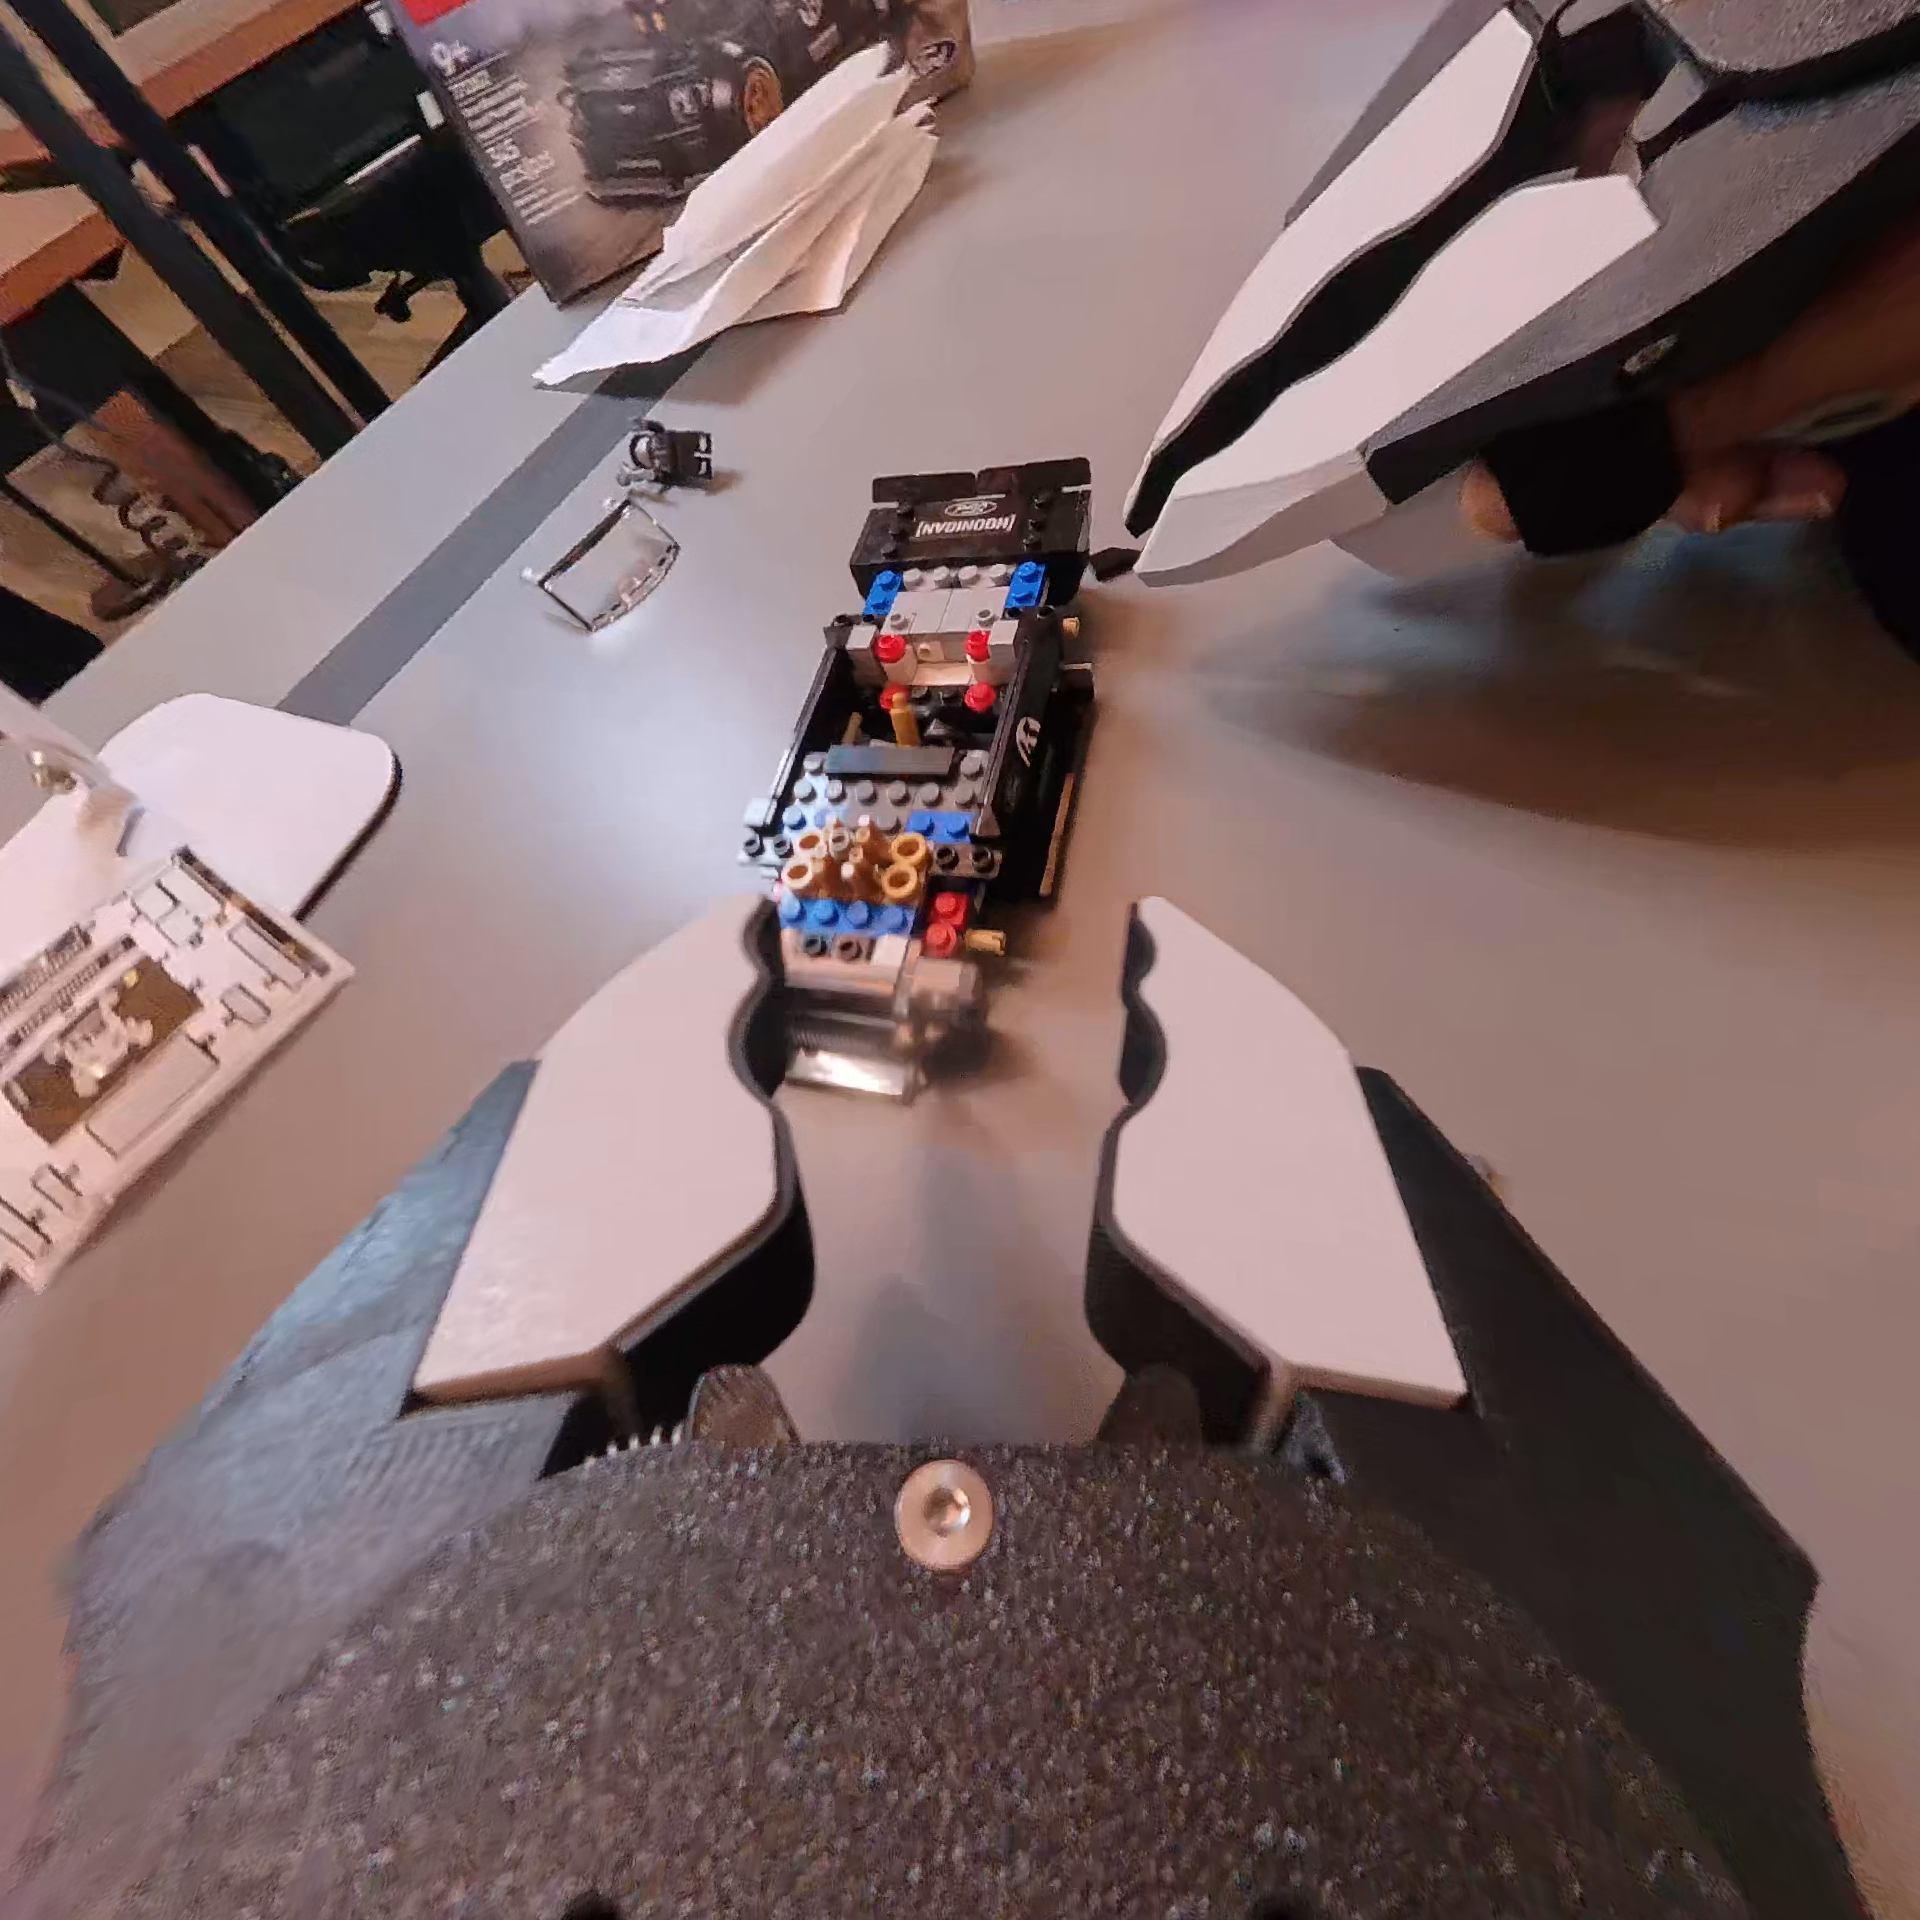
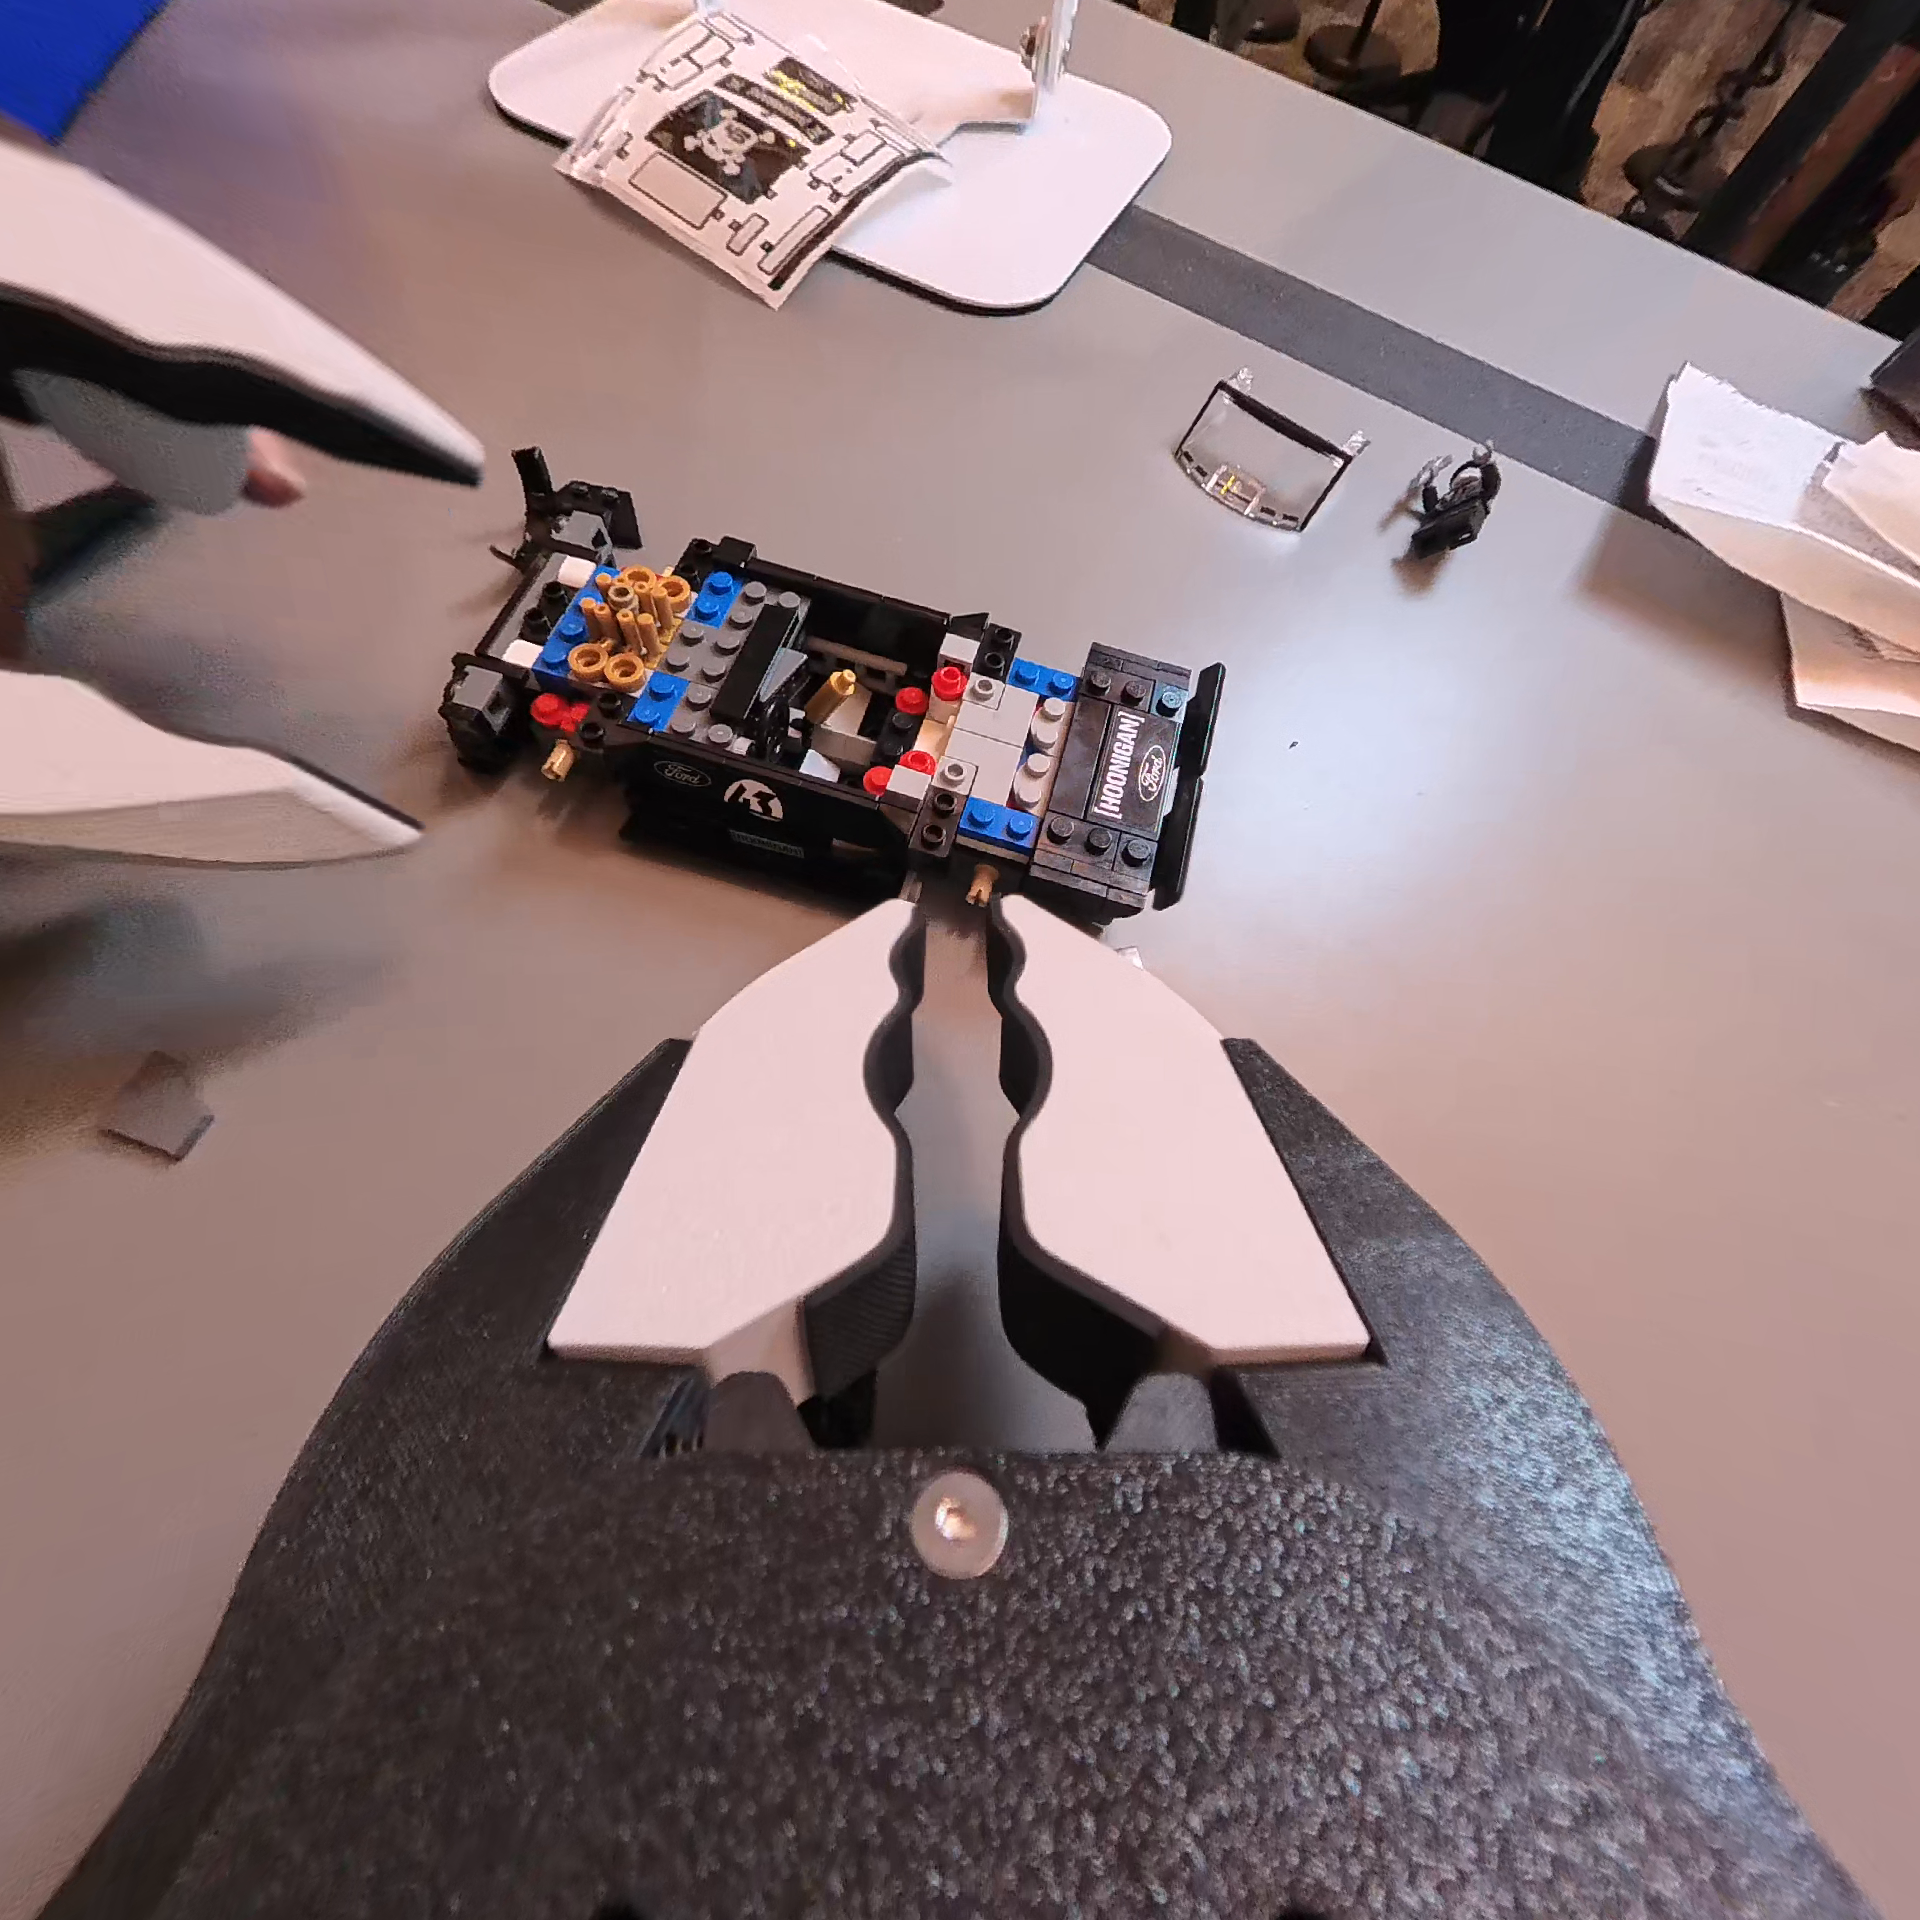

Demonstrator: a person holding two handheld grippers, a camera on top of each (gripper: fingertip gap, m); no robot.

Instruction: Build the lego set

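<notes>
Left hand-held gripper [image 1: 940,925] level, spread — perhaps touching car [image 1: 925,727] nose.

A grey table [image 2: 1403,1039] with a darker grey strip [image 2: 1382,343] running across it carries everything. The half-built black lego car [image 2: 831,717] sits on it near the middle. Beyond the car lies a clear windscreen piece [image 2: 1262,457], and just past that a small dark minifigure [image 2: 1455,499]. Farther that way, crumpled white paper bags [image 1: 769,229] lie beside the set's box [image 1: 623,135]. To the car's other side, a white flat stand base [image 2: 987,197] rests with a sticker sheet [image 2: 748,156] partly over it.
</notes>
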